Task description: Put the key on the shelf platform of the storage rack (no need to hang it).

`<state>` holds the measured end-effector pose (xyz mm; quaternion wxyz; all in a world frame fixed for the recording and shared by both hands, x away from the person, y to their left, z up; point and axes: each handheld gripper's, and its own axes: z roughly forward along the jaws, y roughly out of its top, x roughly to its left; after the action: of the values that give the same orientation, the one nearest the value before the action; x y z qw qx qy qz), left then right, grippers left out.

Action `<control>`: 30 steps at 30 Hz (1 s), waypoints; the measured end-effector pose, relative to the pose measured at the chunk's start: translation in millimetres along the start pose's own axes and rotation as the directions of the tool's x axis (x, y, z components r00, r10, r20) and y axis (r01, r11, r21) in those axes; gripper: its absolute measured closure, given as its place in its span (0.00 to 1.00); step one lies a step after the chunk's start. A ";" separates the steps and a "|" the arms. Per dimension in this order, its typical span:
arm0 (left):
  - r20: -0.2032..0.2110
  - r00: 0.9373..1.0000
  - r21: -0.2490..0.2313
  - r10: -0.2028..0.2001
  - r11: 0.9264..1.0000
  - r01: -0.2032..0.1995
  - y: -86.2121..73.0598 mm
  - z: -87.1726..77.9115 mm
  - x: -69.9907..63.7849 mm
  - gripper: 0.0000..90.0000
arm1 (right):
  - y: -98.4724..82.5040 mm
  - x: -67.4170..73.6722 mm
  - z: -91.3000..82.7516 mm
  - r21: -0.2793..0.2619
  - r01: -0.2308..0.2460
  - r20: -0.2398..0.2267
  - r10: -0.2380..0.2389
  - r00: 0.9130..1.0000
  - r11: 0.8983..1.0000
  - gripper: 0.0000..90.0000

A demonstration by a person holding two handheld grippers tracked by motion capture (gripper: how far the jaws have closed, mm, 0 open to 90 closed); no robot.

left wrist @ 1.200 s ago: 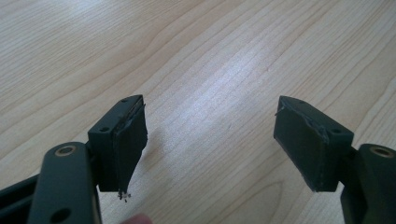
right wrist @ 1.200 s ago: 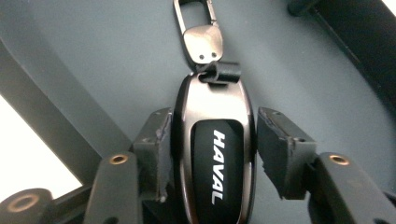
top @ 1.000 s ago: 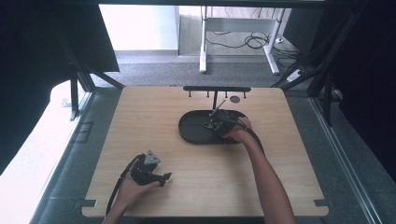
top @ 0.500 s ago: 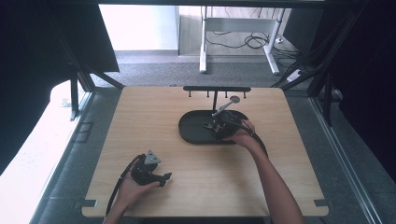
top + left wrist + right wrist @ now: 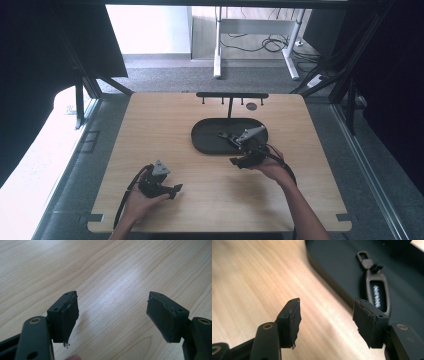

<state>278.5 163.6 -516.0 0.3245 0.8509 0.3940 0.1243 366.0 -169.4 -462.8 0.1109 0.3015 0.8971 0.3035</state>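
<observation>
A dark key fob [image 5: 377,292] with a metal clasp lies flat in the black oval tray [image 5: 210,142]; in the high view the fob [image 5: 223,135] sits near the tray's middle. My right gripper [image 5: 234,151] hovers at the tray's front rim. Seen in its own view, the right gripper [image 5: 327,302] is open and has just been closing slightly, with nothing between its pads; the fob lies beyond its right jaw. My left gripper [image 5: 172,189] rests low over the wood near the front left. In its own view the left gripper [image 5: 113,293] stands open above bare tabletop.
A black rack [image 5: 231,95] with several small hooks stands behind the tray at the table's far edge, with a small dark disc [image 5: 251,106] beside its post. The wooden table [image 5: 150,130] ends in dark frame rails on both sides.
My right gripper has drawn back from over the tray toward the person, and now sits at the tray's front rim. The left gripper has stayed where it was.
</observation>
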 end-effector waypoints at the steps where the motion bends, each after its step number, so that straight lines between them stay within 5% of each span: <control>1: 0.000 1.000 0.000 0.002 1.000 -0.002 0.1 0.0 0.2 0.29 | -5.1 2.0 -0.9 -0.002 -0.006 -0.003 0.006 1.000 1.000 0.44; 14: 0.005 1.000 0.015 0.001 1.000 -0.001 -0.1 4.1 -2.3 0.29 | -67.8 12.2 -17.0 -0.073 -0.074 -0.032 0.072 0.997 0.995 0.46; 19: 0.007 1.000 0.021 0.009 1.000 -0.009 0.0 5.4 -2.4 0.29 | -91.4 10.8 -17.9 -0.117 -0.134 -0.048 0.129 0.990 0.984 0.48; 22: 0.008 1.000 0.022 0.006 1.000 -0.006 -0.1 6.0 -3.2 0.29 | -100.3 9.1 -14.0 -0.066 -0.130 -0.022 0.129 0.991 0.989 0.46; 30: 0.013 1.000 0.028 0.008 1.000 -0.008 -0.2 6.5 -3.4 0.29 | -104.9 7.2 -14.2 -0.075 -0.148 -0.026 0.146 0.989 0.986 0.46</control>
<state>279.2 158.3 -521.0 0.3147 0.8576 0.3902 0.1149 305.2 -238.4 -515.8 0.0904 0.3593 0.8612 0.3480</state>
